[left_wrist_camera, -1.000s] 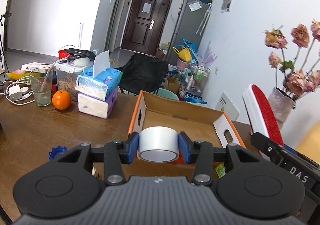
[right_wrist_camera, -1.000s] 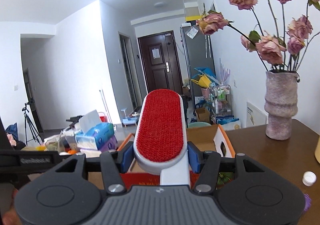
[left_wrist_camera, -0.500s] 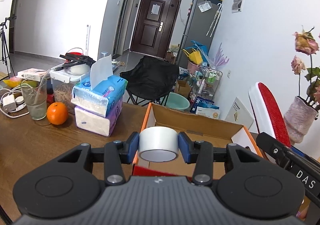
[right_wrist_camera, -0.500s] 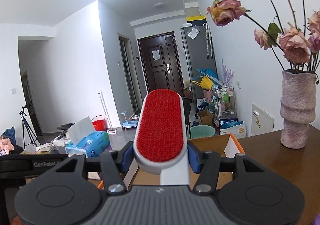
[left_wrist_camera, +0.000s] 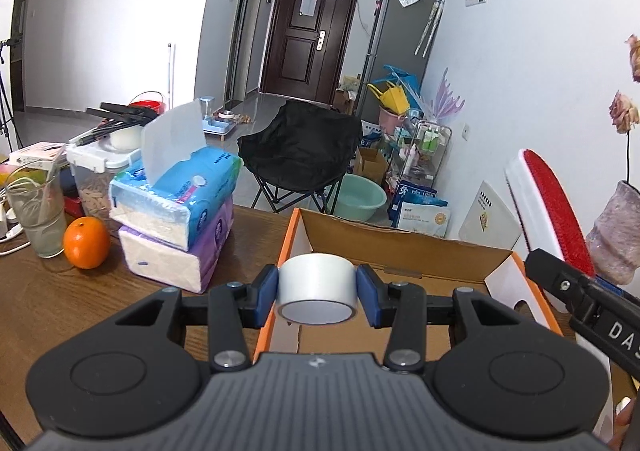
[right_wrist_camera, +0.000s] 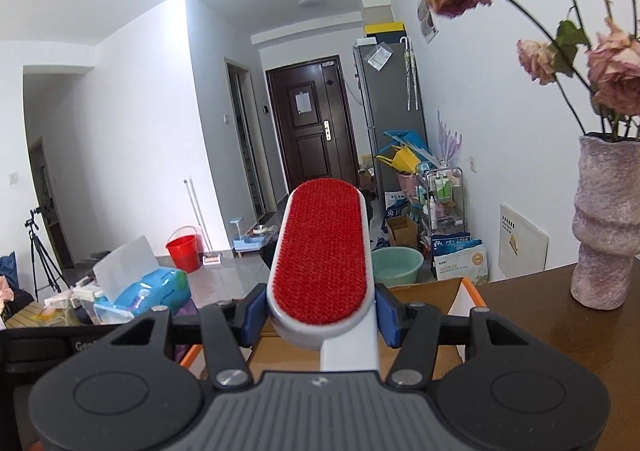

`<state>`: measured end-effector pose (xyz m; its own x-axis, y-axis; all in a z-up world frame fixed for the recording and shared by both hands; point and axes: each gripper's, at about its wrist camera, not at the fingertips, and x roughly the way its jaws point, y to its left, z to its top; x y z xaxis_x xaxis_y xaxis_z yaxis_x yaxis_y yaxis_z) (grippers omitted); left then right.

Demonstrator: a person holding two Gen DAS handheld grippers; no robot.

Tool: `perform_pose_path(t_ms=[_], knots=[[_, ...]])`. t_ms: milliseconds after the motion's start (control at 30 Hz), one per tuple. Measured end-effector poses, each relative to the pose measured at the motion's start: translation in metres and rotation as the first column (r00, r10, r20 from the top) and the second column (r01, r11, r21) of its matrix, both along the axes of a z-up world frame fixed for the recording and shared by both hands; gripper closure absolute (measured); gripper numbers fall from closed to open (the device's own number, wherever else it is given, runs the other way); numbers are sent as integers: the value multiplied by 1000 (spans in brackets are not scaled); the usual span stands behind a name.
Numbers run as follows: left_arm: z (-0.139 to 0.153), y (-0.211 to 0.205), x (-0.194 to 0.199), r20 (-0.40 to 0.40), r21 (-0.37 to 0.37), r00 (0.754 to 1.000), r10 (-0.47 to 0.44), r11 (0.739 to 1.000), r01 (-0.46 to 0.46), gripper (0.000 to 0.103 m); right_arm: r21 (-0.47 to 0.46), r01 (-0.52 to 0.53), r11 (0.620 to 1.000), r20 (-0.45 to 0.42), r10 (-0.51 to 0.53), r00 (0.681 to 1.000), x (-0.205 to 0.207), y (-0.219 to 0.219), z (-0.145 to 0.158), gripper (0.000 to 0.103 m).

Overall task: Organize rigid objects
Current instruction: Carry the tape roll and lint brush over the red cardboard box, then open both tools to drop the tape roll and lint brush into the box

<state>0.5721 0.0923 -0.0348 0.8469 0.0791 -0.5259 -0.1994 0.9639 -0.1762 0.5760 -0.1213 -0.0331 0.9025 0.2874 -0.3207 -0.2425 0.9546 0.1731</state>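
Left claw (left_wrist_camera: pixel 317 294) clamps tape roll (left_wrist_camera: pixel 316 283) w/ its core axis pointing fwd-down, over the cardboard box (left_wrist_camera: pixel 400 251). Right claw (right_wrist_camera: pixel 320 315) grips lint brush (right_wrist_camera: pixel 324 251) (red face up), long axis running fwd, away from claw.

An orange (left_wrist_camera: pixel 86 242) is seen beside stacked tissue packs (left_wrist_camera: pixel 176 211) and a glass (left_wrist_camera: pixel 36 211) on the wooden table (left_wrist_camera: pixel 60 303); a vase (right_wrist_camera: pixel 604 227) is placed right.

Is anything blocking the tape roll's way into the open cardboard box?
Nothing visible does. The left gripper holds the tape roll above the cardboard box, whose open top lies directly beneath and ahead.
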Motion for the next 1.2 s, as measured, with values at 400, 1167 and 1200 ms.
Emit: perform_pose_path(t_ms=[400,1167,1200], knots=[[-28,-7,40,-31,12,999,-36,999,36,59,-54,29,998,-68,-32,997,39,7,-24,48],[-47,-17,52,-56,42,997,-51,998,54,10,-34,131,991,-163,-135,977,65,-22,-37,6],[-47,-16,51,-57,43,997,-46,998,48,9,-31,132,991,-165,-135,977,64,-23,-37,6]])
